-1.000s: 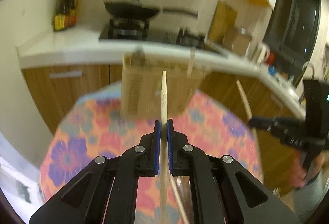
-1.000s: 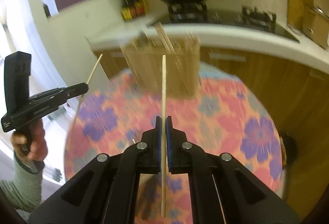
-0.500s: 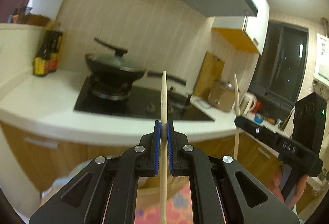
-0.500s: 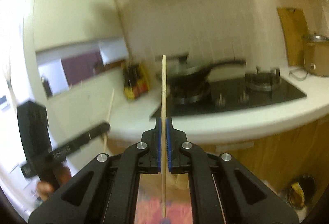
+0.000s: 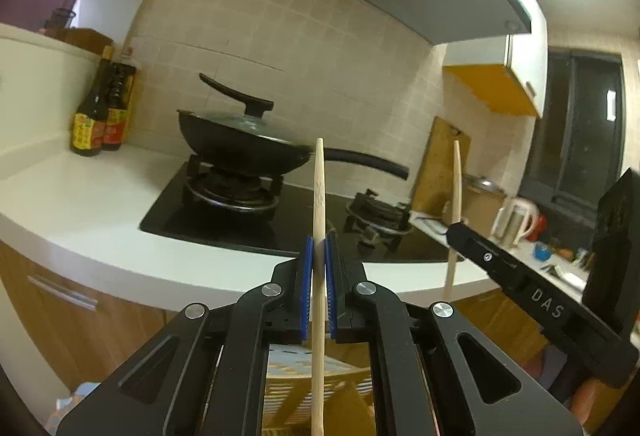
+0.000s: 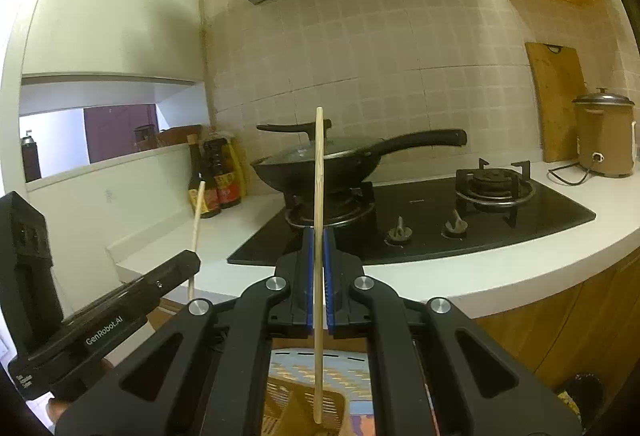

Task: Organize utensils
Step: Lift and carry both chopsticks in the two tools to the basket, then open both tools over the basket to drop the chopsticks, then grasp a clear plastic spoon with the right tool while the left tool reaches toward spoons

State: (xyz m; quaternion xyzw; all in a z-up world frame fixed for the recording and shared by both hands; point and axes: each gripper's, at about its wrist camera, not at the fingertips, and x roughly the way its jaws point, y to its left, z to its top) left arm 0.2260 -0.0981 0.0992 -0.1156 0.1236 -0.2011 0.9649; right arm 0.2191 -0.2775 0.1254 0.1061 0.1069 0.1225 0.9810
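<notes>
My left gripper [image 5: 317,248] is shut on a wooden chopstick [image 5: 318,196] held upright, its lower end over a woven utensil basket [image 5: 288,396] seen between the arms. My right gripper [image 6: 319,240] is shut on a second wooden chopstick [image 6: 319,164], also upright, its lower end above the same basket [image 6: 304,406]. The right gripper shows at the right of the left wrist view [image 5: 454,232] with its chopstick [image 5: 456,180]. The left gripper shows at the left of the right wrist view [image 6: 194,260] with its chopstick [image 6: 197,212].
A white counter [image 6: 480,268] carries a black gas hob [image 6: 420,220] with a lidded wok [image 6: 320,164]. Sauce bottles [image 5: 100,116] stand at the left. A cutting board [image 6: 558,100], a cooker pot [image 6: 604,136] and a kettle [image 5: 516,220] stand at the right.
Both grippers have tilted up and risen with their chopsticks; the view went from the floral table and basket to the stove wall. The basket now sits just below both grippers.
</notes>
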